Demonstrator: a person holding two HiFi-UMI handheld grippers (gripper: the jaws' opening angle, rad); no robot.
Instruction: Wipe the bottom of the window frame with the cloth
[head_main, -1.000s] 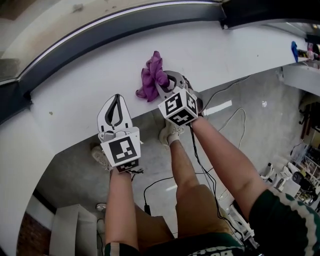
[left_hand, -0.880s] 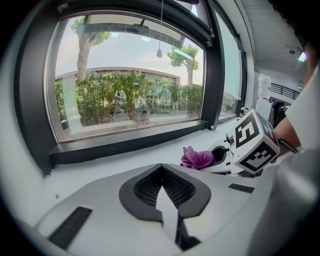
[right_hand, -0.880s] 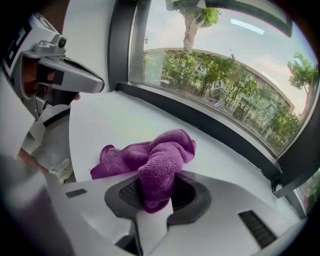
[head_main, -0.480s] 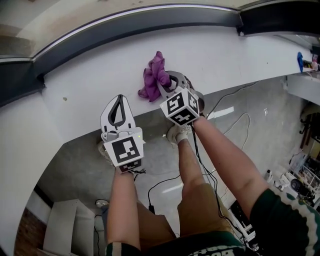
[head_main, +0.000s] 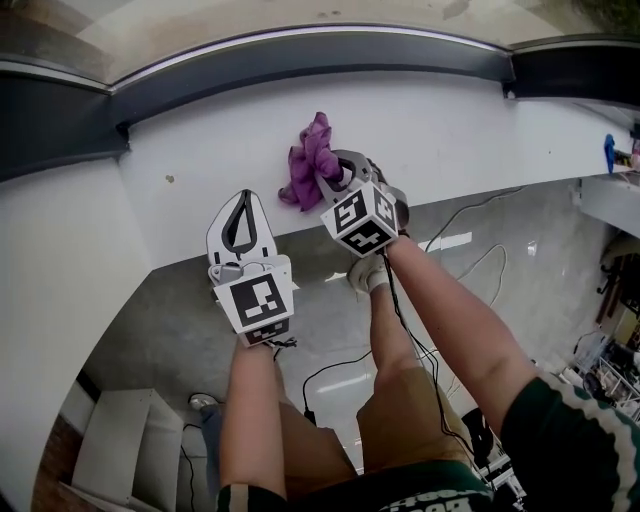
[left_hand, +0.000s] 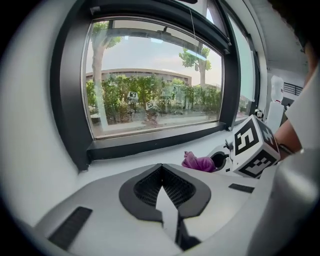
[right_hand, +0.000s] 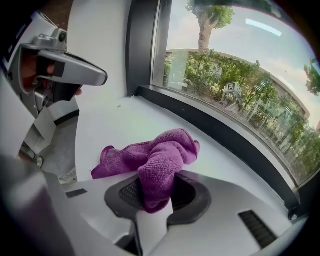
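cloth (right_hand: 150, 160) pinched by right gripper (right_hand: 152, 200).

Purple cloth (head_main: 311, 160) on white sill (head_main: 450, 130)

Two grippers: one left gripper (head_main: 240, 200), one right gripper (head_main: 330, 178). Two jaws on each, four in all. Two marker cubes (head_main: 255, 303), one per gripper. One purple cloth (head_main: 308, 160). One dark window frame (head_main: 300, 60). One white sill (head_main: 450, 130). At least two cables (head_main: 330, 362) down on the floor (head_main: 150, 330).
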